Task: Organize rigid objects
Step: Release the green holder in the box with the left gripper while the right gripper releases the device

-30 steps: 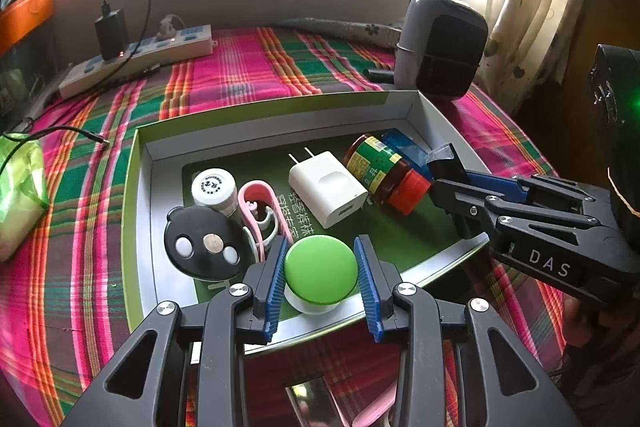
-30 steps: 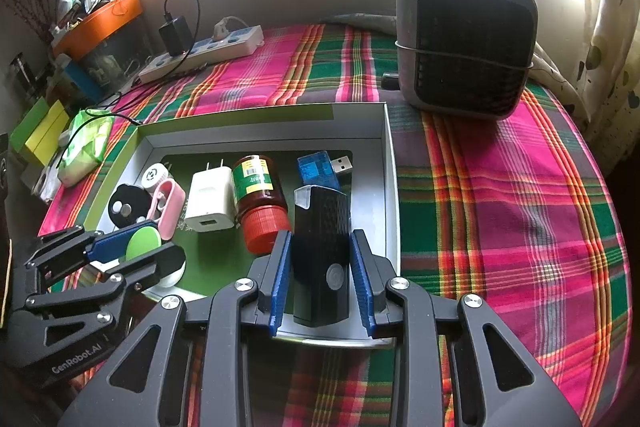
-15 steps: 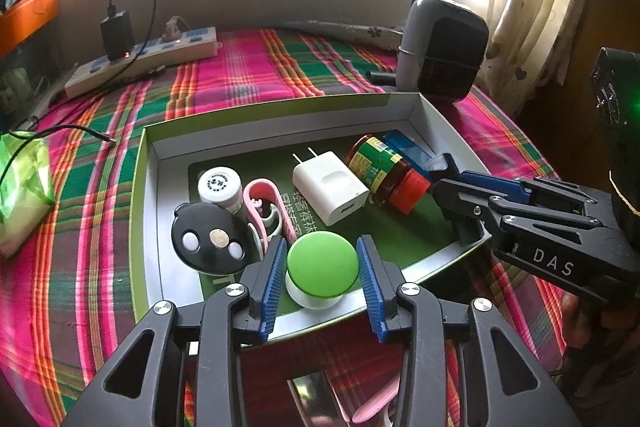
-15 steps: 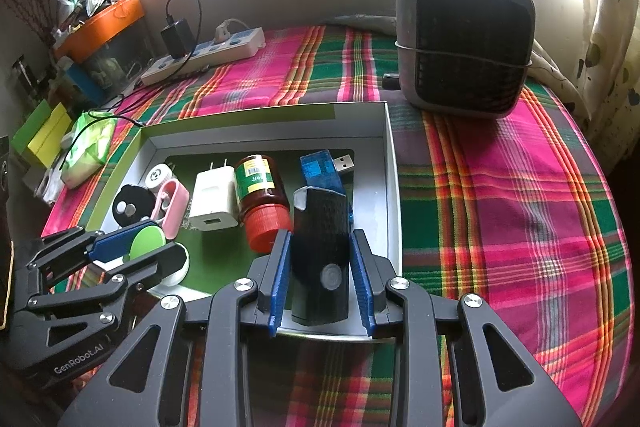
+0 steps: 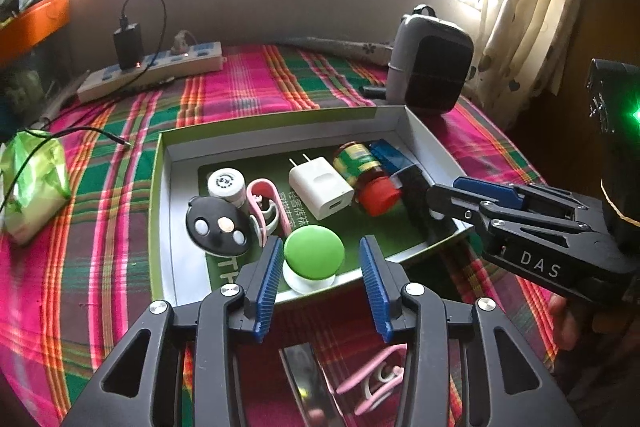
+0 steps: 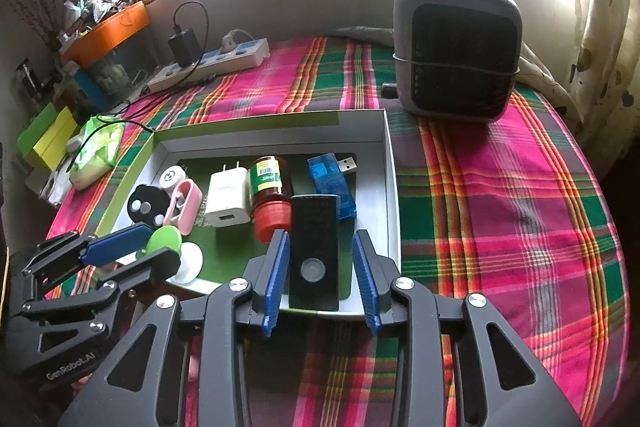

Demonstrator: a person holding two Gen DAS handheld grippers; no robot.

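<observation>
Tray (image 5: 276,131) nearly full now, sitting on the plaid cloth with a neat row inside: white pill bottle (image 5: 226,183), black key fob (image 5: 218,227), pink clip (image 5: 266,207), white charger (image 5: 320,187), red-capped jar (image 5: 366,173) and a blue USB stick (image 6: 332,183) at the far right end. Left gripper (image 5: 320,273) sits at the near rim with its blue pads spread, and the green-topped button (image 5: 314,253) stands on its white base between them; there is a clear gap on the right pad's side, and on the other side I cannot tell whether pad and cap touch, so this reads as a release, not a grip. Over on the right, the right gripper (image 6: 320,277) has its fingers apart too, daylight on both sides of the black remote (image 6: 314,247), which lies flat in the tray's near right corner beside the jar. So both pieces look delivered. What's left? In the left wrist view a second pink clip (image 5: 376,379) lies outside the tray on the cloth, under the gripper, next to a shiny metal strip (image 5: 308,383); my call is those are the stragglers to be collected. The power strip (image 5: 156,75), fan heater (image 6: 456,51) and green packet (image 5: 32,183) look like bystanders.
</observation>
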